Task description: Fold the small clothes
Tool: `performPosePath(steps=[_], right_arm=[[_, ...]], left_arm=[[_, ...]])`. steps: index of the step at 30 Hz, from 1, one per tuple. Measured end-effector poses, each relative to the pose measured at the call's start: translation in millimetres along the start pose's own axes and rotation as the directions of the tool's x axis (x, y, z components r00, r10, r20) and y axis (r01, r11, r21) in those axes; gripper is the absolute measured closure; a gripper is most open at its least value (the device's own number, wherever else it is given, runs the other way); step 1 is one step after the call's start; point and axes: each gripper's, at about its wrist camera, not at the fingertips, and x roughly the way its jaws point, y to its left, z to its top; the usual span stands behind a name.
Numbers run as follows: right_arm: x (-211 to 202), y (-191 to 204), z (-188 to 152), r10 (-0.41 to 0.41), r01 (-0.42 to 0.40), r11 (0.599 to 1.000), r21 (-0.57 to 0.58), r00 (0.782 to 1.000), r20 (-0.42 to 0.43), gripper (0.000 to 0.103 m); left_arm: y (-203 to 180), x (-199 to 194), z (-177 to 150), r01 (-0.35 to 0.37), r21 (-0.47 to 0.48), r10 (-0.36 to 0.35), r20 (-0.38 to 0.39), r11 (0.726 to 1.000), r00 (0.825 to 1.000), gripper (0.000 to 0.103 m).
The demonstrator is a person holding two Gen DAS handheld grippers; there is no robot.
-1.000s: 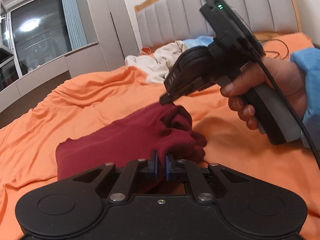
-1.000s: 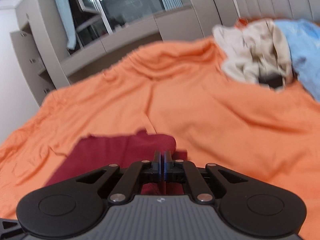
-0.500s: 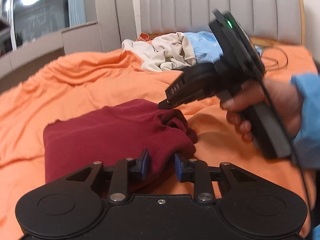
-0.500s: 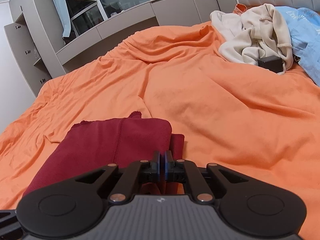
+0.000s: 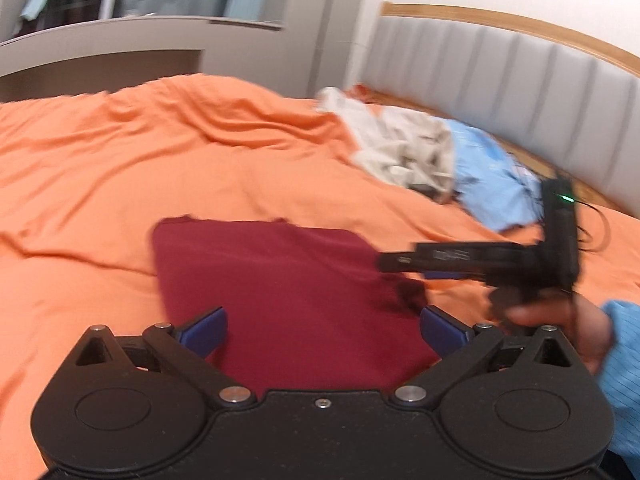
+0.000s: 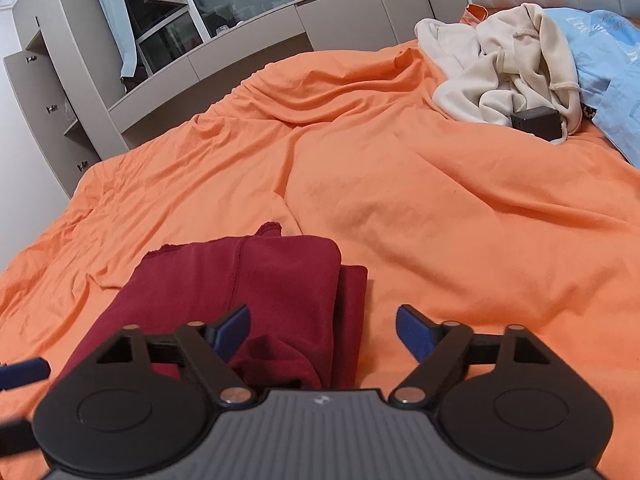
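A: Sitting folded on the near part of the orange sheet point(image 6: 440, 208), the red garment point(image 5: 288, 292) is lying flat and nothing is holding it.

B: Grippers?

A: Left gripper point(image 5: 323, 327) is hanging with jaws wide, blue pads either side of the near edge of the garment, gripping nothing. Right gripper point(image 6: 322, 327) is also spread wide, empty. In the left view the right tool is showing side-on at the garment's right edge, blurred.

B: Fold state?

A: Judging it as one fold done. Right view is showing a top layer lying over a lower one, the lower one poking out as a strip on the right. Near corner is looking bunched and rolled under.

B: Risks?

A: Main one: the bunched near-right corner is getting trapped if the next fold goes over it without smoothing, leaving a lumpy bundle. Second: a pad pinching only the top layer, so layers are sliding apart and the offset is growing. Third: pinching too deep and grabbing the sheet with the cloth, dragging both.

B: Anything else around?

A: Far right, a cream garment point(image 6: 508, 64) and a blue one point(image 6: 600, 48) are piled by the headboard point(image 5: 520, 64), with a small black box point(image 6: 536, 122) touching the cream one. All well apart from the red piece. Cable near the right tool is looking loose; it could be snagging cloth on a sweep, though it is too blurred to be sure.
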Motion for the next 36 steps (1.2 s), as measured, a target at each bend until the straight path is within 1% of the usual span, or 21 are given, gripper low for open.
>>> performPosePath(steps=[4, 6, 9, 12, 13, 18, 24, 36], right_arm=[[2.1, -0.4, -1.5, -0.017, 0.017, 1.000, 0.005, 1.000, -0.022, 0.010], [3.3, -2.9, -2.2, -0.007, 0.008, 1.000, 0.027, 0.999, -0.042, 0.007], [6.3, -8.9, -3.8, 0.019, -0.013, 0.996, 0.086, 0.998, -0.068, 0.005], [9.6, -12.5, -4.8, 0.017, -0.007, 0.993, 0.115, 0.996, -0.085, 0.004], [10.7, -12.9, -5.2, 0.014, -0.004, 0.993, 0.119, 0.996, -0.090, 0.002], [17.9, -13.7, -9.1, 0.003, 0.014, 0.990, 0.138, 0.992, -0.124, 0.000], [24.8, -20.5, -13.5, 0.017, 0.014, 0.979, 0.202, 0.988, -0.152, 0.000], [31.4, -16.1, -14.5, 0.001, 0.033, 0.979, 0.199, 0.986, -0.168, 0.000]], left_arm=[[24.2, -2.7, 2.6, -0.065, -0.082, 0.065, 0.006, 0.995, 0.998, 0.001], [38.0, -2.3, 3.5, -0.091, -0.131, 0.092, 0.002, 0.987, 0.996, 0.001], [56.2, 1.4, 4.0, -0.141, -0.190, 0.139, -0.024, 0.972, 0.990, 0.001], [69.9, 6.3, 3.0, -0.211, -0.223, 0.200, -0.070, 0.952, 0.977, 0.001], [73.4, 7.0, 2.3, -0.222, -0.234, 0.209, -0.080, 0.946, 0.975, 0.001], [86.8, 7.3, -1.2, -0.216, -0.289, 0.196, -0.098, 0.933, 0.976, 0.001], [86.7, 9.6, -6.7, -0.224, -0.297, 0.199, -0.111, 0.928, 0.974, 0.001], [90.5, 19.2, -10.6, -0.231, -0.328, 0.193, -0.146, 0.916, 0.970, 0.000]])
